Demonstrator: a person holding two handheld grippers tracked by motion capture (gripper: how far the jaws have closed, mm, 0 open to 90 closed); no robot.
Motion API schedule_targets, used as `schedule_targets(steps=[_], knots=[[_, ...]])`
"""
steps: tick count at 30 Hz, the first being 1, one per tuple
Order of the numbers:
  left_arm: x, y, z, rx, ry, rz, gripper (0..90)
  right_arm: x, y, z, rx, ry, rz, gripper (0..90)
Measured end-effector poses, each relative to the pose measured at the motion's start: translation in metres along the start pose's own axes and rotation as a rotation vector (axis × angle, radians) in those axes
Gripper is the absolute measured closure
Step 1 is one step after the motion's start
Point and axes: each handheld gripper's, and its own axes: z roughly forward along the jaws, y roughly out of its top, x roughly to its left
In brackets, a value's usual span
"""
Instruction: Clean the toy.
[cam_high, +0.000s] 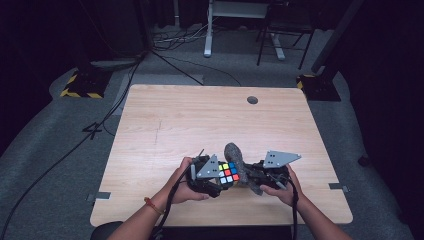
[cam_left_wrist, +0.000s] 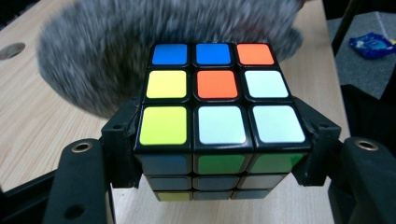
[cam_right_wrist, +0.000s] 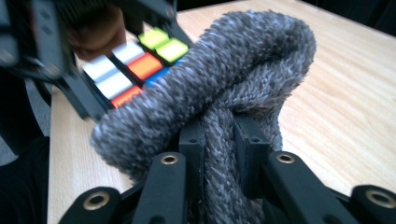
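I am looking down from the high view at a pale wooden bench (cam_high: 200, 120), and near its front edge my two hands are meeting. The left tongs (cam_high: 212, 177) are gripping a puzzle cube (cam_high: 228, 172), and the right tongs (cam_high: 252, 179) are pinching a grey cloth (cam_high: 240, 162) that is arching up and over beside the cube, touching it. From up here both things are looking small and the grip itself is hard to read.

The left gripper view is giving me what the high view is not: the left tongs (cam_left_wrist: 217, 149) are clamping the puzzle cube (cam_left_wrist: 215, 98) by its two side faces, jaws spread to the cube's full width. The cube's glossy top is showing blue, orange, yellow and white stickers in black plastic frames, with green ones on the front face. The grey cloth (cam_left_wrist: 93, 60) is blurring behind it as a fuzzy mass.

The right gripper view is showing the right tongs (cam_right_wrist: 219, 149) closed nearly together on the grey cloth (cam_right_wrist: 219, 74), a thick, nubbly, terry-like fabric rolled into a loop. Beyond it I am seeing the puzzle cube (cam_right_wrist: 135, 65) at an angle, held in the other tongs.
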Motion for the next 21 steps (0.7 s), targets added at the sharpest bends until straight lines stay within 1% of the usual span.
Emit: schedule_targets(steps=[3,8,14,17,20,21], knots=[[0.001,0.002,-0.004,-0.019,0.004,0.004,33.2,0.000,-0.004,0.007,0.032,0.013,0.006,75.8],[0.005,0.002,-0.010,-0.042,0.022,-0.014,33.2,0.003,-0.006,0.015,0.065,0.049,0.009,75.8],[0.012,-0.002,-0.014,-0.050,0.047,-0.042,33.1,0.008,-0.008,0.018,0.088,0.094,-0.004,75.4],[0.016,-0.003,-0.016,-0.055,0.059,-0.055,33.1,0.009,-0.007,0.017,0.077,0.118,-0.014,74.8],[0.019,-0.005,-0.017,-0.050,0.081,-0.069,33.1,0.009,-0.007,0.014,0.060,0.141,-0.018,74.8],[0.020,-0.006,-0.017,-0.051,0.081,-0.074,33.1,0.009,-0.007,0.013,0.056,0.143,-0.021,74.9]])
